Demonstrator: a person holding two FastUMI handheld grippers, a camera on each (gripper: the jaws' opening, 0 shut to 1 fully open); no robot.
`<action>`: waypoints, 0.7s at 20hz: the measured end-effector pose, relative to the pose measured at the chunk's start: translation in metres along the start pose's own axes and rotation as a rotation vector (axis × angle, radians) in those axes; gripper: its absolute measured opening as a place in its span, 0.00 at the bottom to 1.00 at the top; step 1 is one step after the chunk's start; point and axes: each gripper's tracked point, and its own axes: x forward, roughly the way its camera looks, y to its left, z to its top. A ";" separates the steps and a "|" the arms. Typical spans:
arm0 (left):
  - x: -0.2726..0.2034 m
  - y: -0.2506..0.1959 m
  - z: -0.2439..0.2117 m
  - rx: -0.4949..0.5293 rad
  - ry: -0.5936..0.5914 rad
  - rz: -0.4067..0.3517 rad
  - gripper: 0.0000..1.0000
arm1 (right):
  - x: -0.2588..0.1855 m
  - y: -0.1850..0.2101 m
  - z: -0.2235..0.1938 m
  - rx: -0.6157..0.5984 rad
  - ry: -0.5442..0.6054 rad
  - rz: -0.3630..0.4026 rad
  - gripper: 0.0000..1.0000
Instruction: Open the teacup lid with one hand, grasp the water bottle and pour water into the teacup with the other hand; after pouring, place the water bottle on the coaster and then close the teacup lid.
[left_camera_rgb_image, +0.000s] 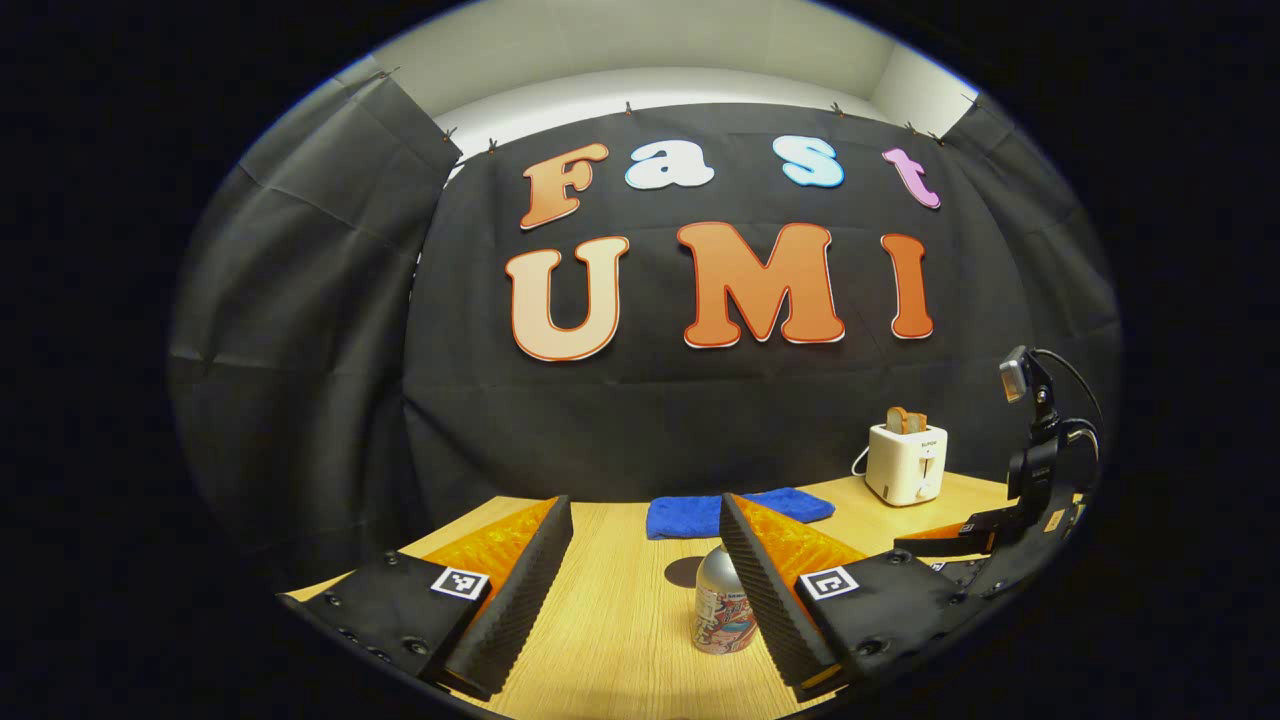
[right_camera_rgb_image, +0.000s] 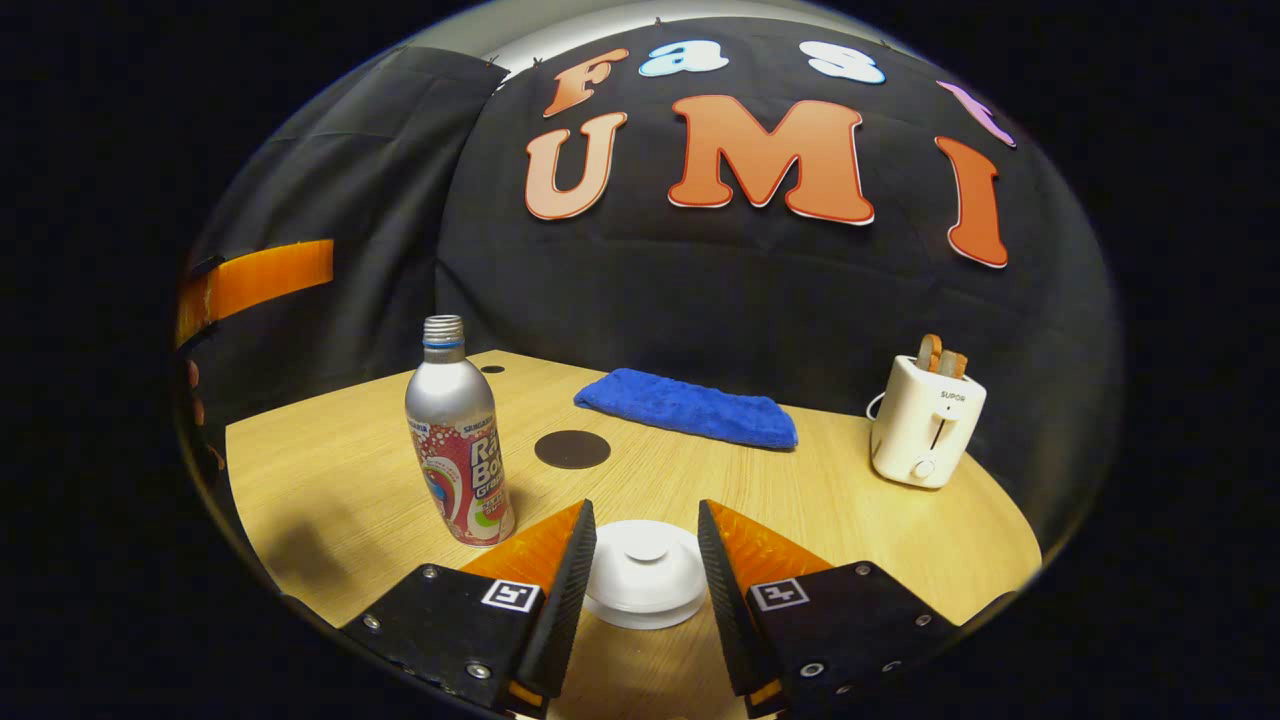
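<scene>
Jaws apart on both: left gripper (left_camera_rgb_image: 645, 560) lower centre, bottle (left_camera_rgb_image: 722, 606) beside; right gripper (right_camera_rgb_image: 645, 565) flanking lid (right_camera_rgb_image: 645, 573), untouched.

This is a staged recording booth dressed as a kitchen corner. Black cloth (left_camera_rgb_image: 300, 330) pinned up with clips forms the walls, with a plain white wall (left_camera_rgb_image: 640, 50) showing above it at the top of the frame. A light wooden tabletop (right_camera_rgb_image: 330, 470) carries household props: at right a white toaster (right_camera_rgb_image: 925, 422) with bread, at centre a folded blue towel (right_camera_rgb_image: 690, 407).
</scene>
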 end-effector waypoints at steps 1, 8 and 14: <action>0.001 0.000 -0.001 0.001 -0.002 0.001 0.97 | 0.004 0.002 -0.003 0.005 0.006 0.003 0.56; 0.011 -0.004 -0.023 -0.020 0.044 -0.002 0.97 | 0.017 0.005 -0.018 -0.013 0.047 0.012 0.39; 0.018 -0.014 -0.043 -0.010 0.088 -0.039 0.94 | 0.022 0.001 -0.018 0.077 0.040 0.013 0.24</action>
